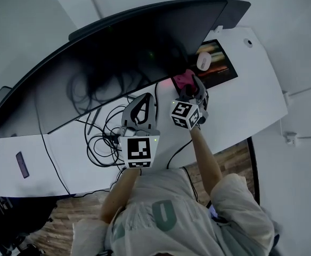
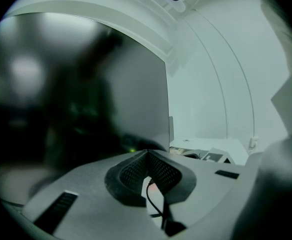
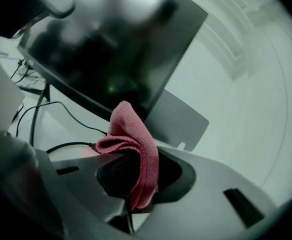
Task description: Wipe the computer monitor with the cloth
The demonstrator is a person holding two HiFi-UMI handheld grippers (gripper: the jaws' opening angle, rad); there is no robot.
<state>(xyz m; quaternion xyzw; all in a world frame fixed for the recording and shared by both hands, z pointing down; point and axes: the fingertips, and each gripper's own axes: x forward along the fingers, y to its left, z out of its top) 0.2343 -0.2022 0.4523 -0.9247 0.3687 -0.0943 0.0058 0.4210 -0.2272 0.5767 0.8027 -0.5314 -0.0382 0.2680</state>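
Between right gripper (image 3: pixel 145 160) jaws, pink cloth (image 3: pixel 129 132) is pinched

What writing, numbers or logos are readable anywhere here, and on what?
"0": large green digit on the person's shirt; the character beside it is creased, unreadable.
Left cube and right cube: square marker patterns, no letters.
Mat on the desk: print too blurred.
Monitor, cloth: no text.
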